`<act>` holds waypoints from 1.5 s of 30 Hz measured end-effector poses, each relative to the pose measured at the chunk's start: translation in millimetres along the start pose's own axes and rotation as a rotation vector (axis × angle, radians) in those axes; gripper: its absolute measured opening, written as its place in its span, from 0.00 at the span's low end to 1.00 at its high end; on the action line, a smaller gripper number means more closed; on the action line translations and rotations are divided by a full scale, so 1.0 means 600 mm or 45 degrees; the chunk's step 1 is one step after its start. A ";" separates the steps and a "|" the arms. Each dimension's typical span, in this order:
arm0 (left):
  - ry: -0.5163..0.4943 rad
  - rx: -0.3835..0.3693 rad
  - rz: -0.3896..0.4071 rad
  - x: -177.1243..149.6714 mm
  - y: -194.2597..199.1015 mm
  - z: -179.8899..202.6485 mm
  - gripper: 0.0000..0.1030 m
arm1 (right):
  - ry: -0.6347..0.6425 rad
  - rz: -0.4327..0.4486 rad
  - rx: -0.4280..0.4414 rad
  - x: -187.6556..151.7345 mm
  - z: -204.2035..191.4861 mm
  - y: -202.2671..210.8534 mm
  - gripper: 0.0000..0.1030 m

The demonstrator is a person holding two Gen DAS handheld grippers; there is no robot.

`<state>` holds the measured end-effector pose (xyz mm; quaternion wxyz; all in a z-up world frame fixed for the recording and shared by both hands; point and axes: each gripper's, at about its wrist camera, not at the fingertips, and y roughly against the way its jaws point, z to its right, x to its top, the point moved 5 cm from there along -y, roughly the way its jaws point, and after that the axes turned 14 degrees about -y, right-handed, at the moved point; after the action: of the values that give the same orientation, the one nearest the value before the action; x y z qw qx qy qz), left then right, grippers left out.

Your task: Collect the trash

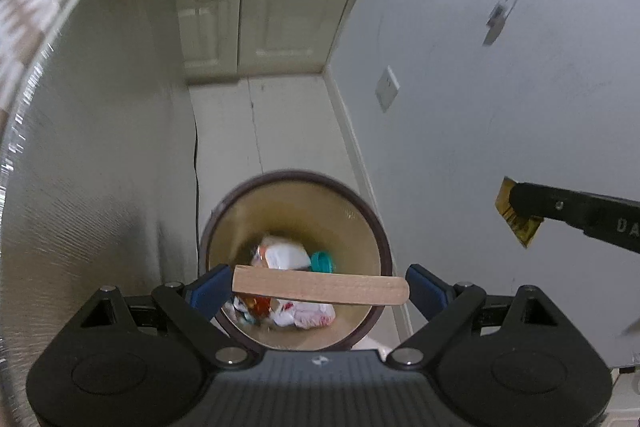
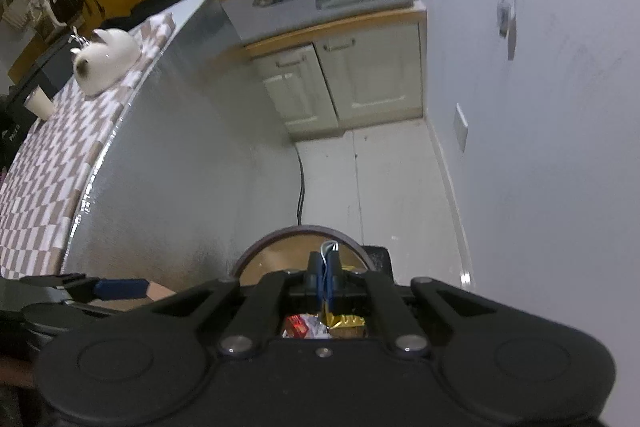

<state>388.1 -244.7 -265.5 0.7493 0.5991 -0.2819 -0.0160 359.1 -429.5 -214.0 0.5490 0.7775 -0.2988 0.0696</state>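
Downward both tongs (image 1: 320, 287) tilt, wooden stick (image 1: 320, 290) spanning bin (image 1: 376, 223).

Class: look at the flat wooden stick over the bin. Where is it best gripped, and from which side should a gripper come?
The wooden stick is long, flat and thin. The left gripper holds it end to end, its fingers spread wide, which looks easy to slip. Probably better: grip the middle across the narrow width, coming from above, pads on the long edges, over the bin.

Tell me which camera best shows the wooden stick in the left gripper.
The left wrist view: the wooden stick spans the left gripper end to end, over the trash bin. The right wrist view catches only one brown end beside a blue pad.
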 end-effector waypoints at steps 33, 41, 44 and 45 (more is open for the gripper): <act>0.051 -0.059 -0.269 -0.031 -0.142 -0.080 1.00 | 0.077 -0.381 0.073 -0.024 -0.027 -0.234 0.03; 0.064 -0.048 -0.283 -0.041 -0.167 -0.085 1.00 | 0.106 -0.440 0.071 -0.042 -0.025 -0.302 0.03; 0.067 -0.036 -0.292 -0.046 -0.174 -0.087 1.00 | 0.099 -0.436 0.095 -0.044 -0.025 -0.322 0.11; 0.068 -0.032 -0.296 -0.048 -0.176 -0.088 1.00 | 0.098 -0.437 0.083 -0.045 -0.025 -0.328 0.17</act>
<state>420.4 -216.9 -379.1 0.7572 0.6184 -0.1902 -0.0903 446.8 -362.3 -379.7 0.5384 0.8312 -0.1379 0.0144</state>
